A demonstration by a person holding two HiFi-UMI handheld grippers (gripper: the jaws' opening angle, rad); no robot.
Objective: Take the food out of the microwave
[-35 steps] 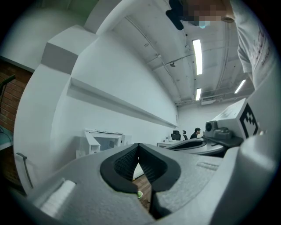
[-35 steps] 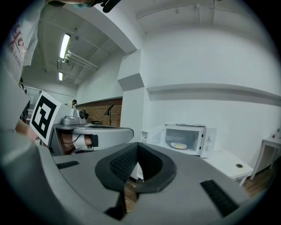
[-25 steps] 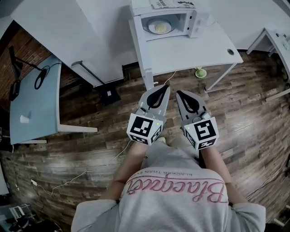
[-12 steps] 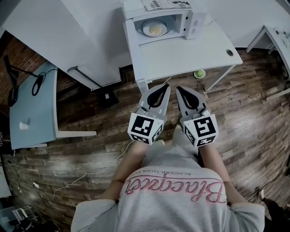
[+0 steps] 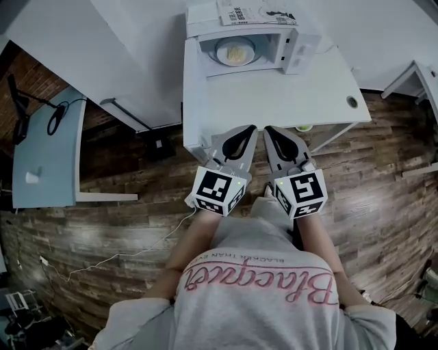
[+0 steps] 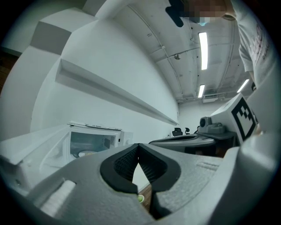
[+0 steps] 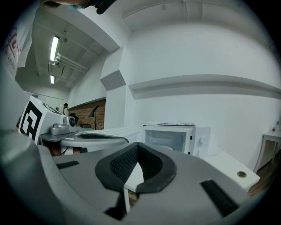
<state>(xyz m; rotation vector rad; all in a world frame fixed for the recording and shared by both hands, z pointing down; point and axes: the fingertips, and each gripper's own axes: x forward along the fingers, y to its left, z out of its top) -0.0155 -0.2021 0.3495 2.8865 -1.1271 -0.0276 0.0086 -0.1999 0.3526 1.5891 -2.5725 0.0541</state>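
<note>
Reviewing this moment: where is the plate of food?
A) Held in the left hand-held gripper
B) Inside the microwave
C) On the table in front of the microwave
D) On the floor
B: the head view shows the plate of food sitting inside the microwave at the far end of the table.

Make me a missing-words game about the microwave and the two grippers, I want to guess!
The plate of food sits ____ the microwave.
The microwave stands on a white ____.
Printed papers lie on ____ of the microwave.
The fingers of the left gripper and the right gripper are ____, holding nothing.
Missing words: inside, table, top, shut.
</note>
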